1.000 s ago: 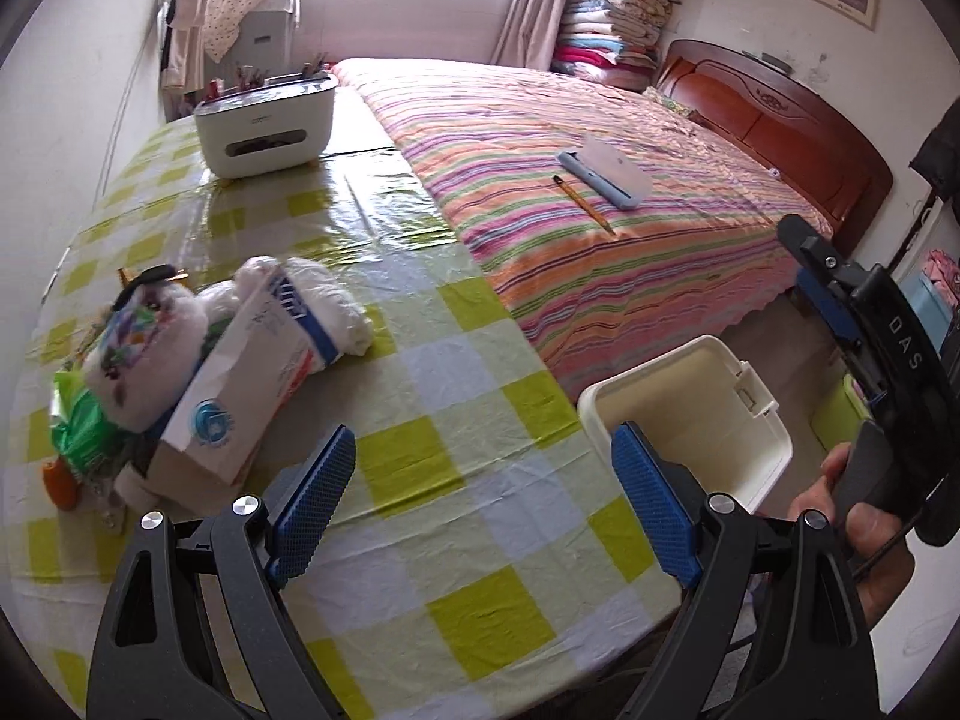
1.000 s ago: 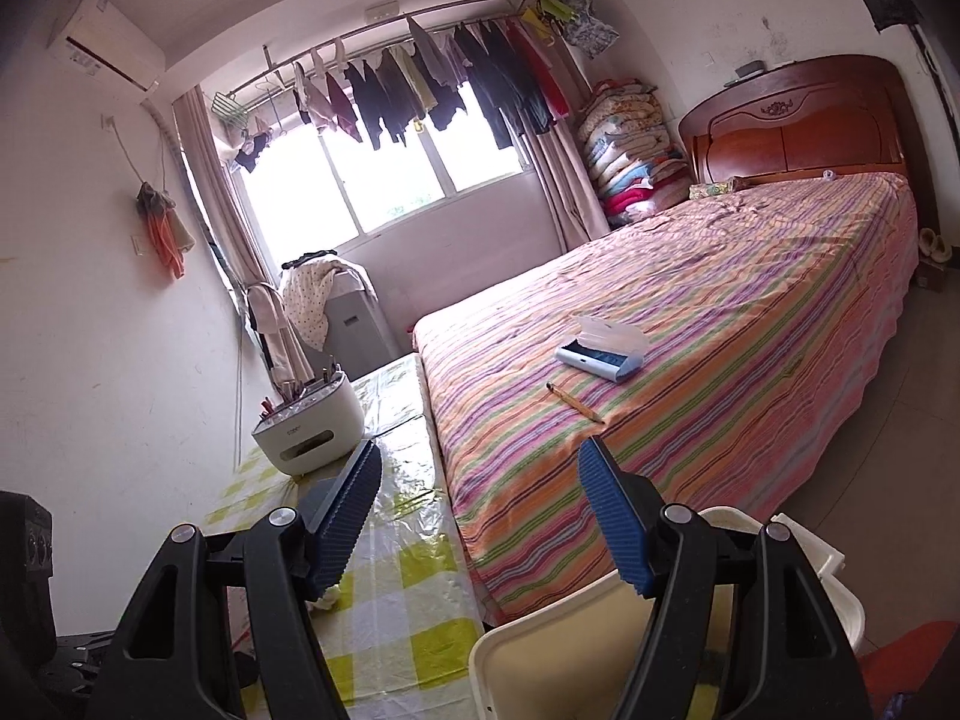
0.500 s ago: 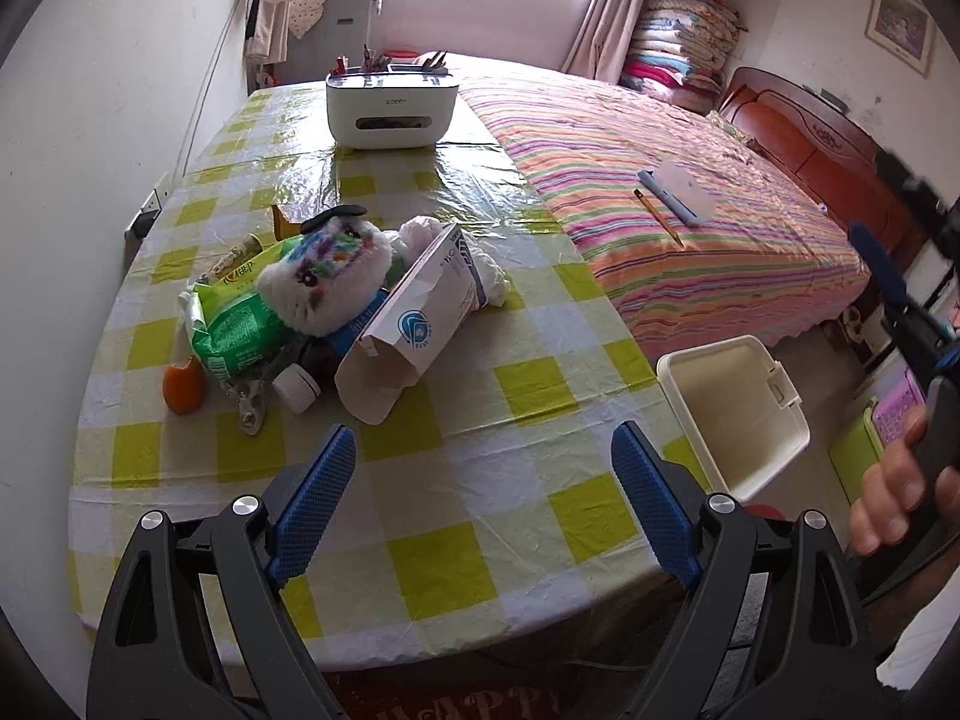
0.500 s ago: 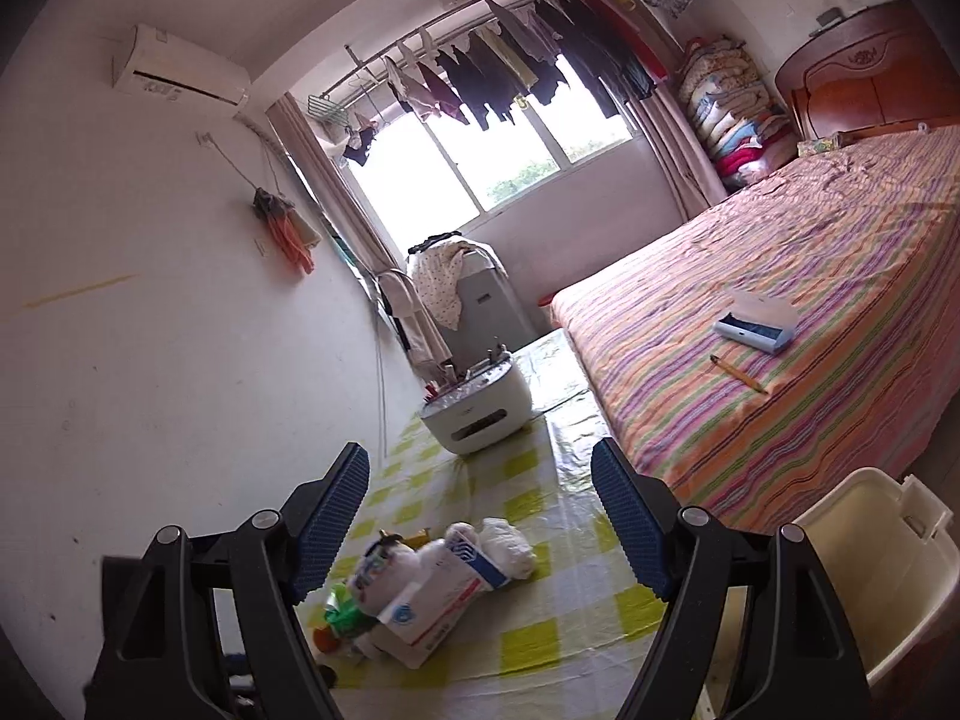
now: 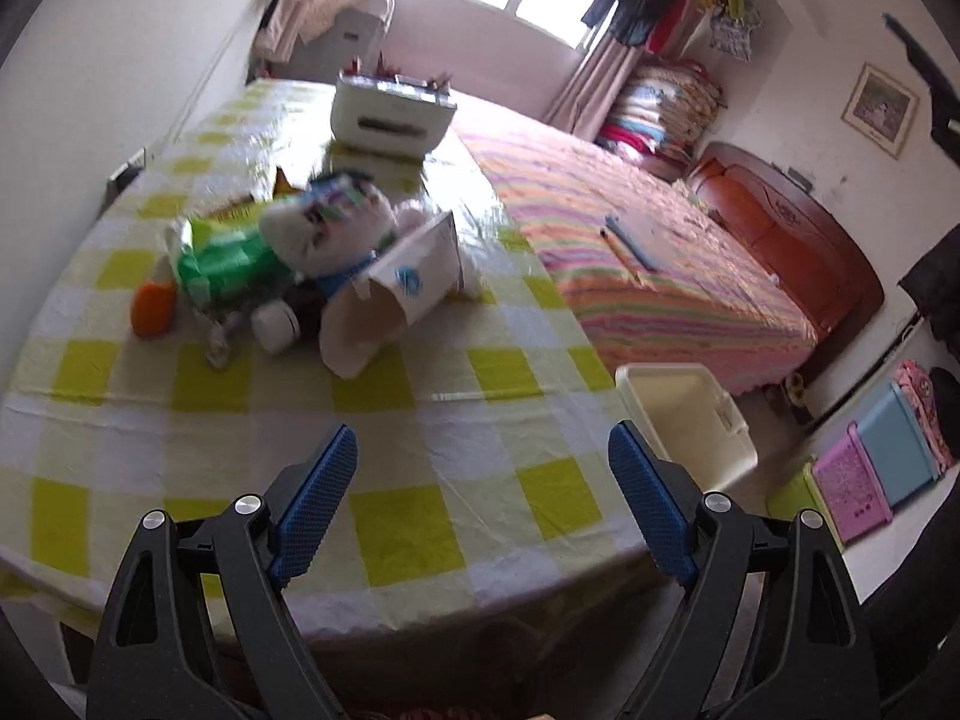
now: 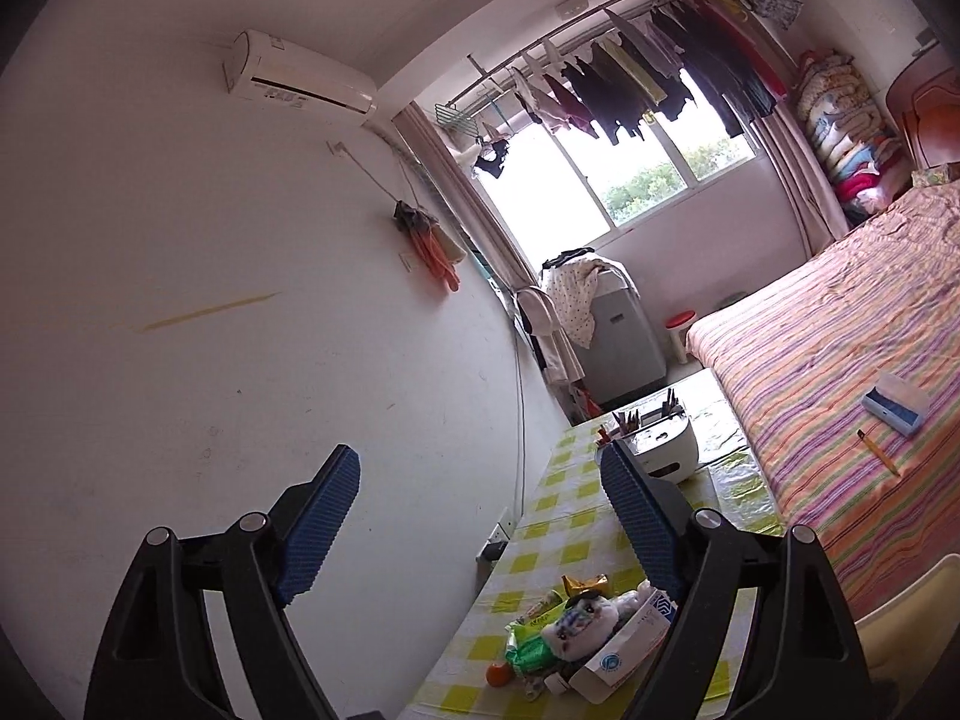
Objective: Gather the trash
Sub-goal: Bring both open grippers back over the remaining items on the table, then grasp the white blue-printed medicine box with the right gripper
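A heap of trash lies on the checked table (image 5: pixel 420 468): a white paper bag with a blue logo (image 5: pixel 396 294), a green wrapper (image 5: pixel 222 264), a white crumpled packet with colourful print (image 5: pixel 330 222), an orange piece (image 5: pixel 153 309) and a white cap (image 5: pixel 276 324). The heap also shows in the right wrist view (image 6: pixel 576 648). A cream bin (image 5: pixel 690 420) stands on the floor at the table's right edge. My left gripper (image 5: pixel 480 498) is open and empty over the table's near edge. My right gripper (image 6: pixel 480 522) is open and empty, high above the table.
A white pen-holder box (image 5: pixel 390 117) stands at the table's far end. A bed with a striped cover (image 5: pixel 660 252) runs along the right side, with a pencil and a blue case on it. Coloured boxes (image 5: pixel 870 468) stand on the floor at right. A wall bounds the table's left.
Both grippers have pulled back and swung left. The trash heap now sits further ahead of the left gripper, and the right view has risen and turned toward the wall.
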`<state>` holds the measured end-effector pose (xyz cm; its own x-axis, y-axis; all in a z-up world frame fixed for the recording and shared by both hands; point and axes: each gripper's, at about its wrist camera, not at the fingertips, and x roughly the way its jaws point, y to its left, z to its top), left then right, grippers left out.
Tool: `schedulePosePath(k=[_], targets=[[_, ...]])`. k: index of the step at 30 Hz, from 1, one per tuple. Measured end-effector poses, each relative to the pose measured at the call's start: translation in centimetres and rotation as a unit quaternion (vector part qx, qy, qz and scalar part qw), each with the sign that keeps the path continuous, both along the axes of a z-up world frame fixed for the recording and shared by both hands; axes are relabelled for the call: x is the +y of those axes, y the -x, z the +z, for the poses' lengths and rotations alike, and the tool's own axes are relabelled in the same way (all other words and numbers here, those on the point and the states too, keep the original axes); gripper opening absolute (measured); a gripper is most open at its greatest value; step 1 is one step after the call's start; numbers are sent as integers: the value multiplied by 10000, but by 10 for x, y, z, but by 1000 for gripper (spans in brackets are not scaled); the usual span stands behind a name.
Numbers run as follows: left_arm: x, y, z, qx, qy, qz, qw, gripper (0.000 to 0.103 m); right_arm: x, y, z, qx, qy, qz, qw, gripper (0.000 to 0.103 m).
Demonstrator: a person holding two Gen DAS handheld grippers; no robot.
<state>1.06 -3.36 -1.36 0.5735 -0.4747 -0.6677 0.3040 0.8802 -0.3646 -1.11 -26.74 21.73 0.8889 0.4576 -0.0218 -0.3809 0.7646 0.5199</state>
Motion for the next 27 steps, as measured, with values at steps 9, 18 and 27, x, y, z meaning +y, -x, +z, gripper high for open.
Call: schedulePosePath(k=[9, 18, 27], targets=[[70, 1, 25, -441, -988, 835, 9906, 78, -26, 12, -49, 308, 279, -703, 9967, 81], [156, -7, 62, -773, -748, 1725, 9791, 86, -6, 21, -98, 469, 742, -897, 9921, 81], [137, -37, 33, -427, -1315, 1491, 9791, 86, 52, 12, -144, 761, 2099, -549, 9732, 81]])
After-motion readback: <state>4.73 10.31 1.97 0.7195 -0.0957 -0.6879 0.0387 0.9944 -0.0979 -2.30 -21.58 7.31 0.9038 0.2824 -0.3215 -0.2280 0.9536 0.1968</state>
